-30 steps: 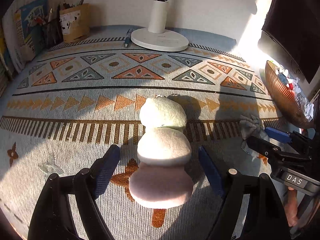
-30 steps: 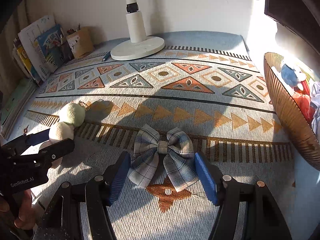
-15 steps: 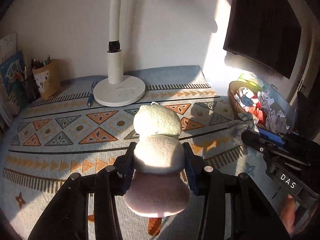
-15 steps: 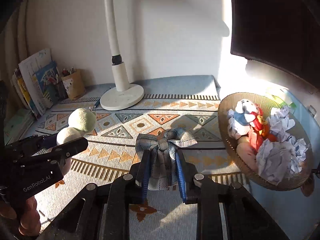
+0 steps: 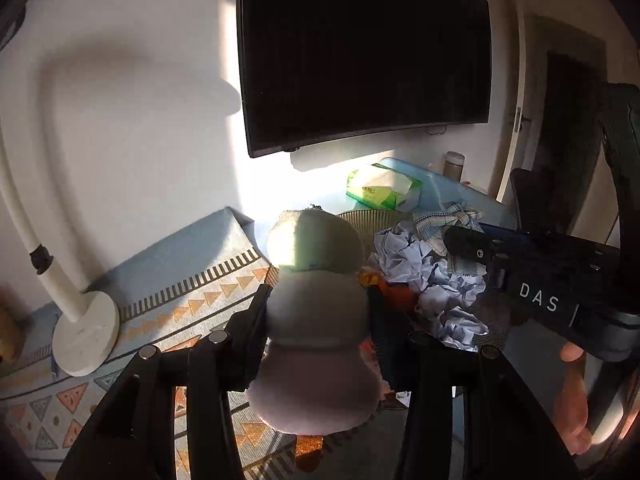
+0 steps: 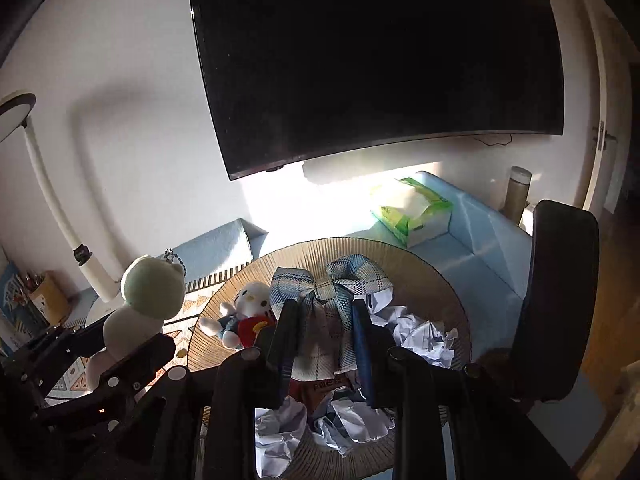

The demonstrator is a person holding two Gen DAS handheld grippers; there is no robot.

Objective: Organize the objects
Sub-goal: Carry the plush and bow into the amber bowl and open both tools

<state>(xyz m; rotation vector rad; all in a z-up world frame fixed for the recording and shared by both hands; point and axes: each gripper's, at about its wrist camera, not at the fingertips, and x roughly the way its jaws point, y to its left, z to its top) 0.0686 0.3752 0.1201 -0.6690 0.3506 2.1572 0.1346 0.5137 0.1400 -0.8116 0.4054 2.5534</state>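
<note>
Left gripper (image 5: 318, 312): jaws clamped on the middle ball of the plush toy (image 5: 316, 308), a stack of three soft balls, green on top, pink at the bottom.
Right gripper (image 6: 324, 336): jaws pinched on the checked bow (image 6: 332, 284), its loops fanned out beyond the fingertips.
What changed: a second ago both pieces lay flat on the patterned mat (image 5: 192, 312) between open jaws; now both are gripped, lifted and carried toward the basket (image 6: 420, 276).
Where they hang: bow directly above the basket's crumpled paper (image 6: 416, 336) and the white cat doll (image 6: 248, 312); toy near the rim, whether inside its edge cannot be told.
Meaning: pick-up looks finished for both items; the drop into the basket seems to be what remains.
Risk: the toy is held only at its waist and could tip on release.
</note>
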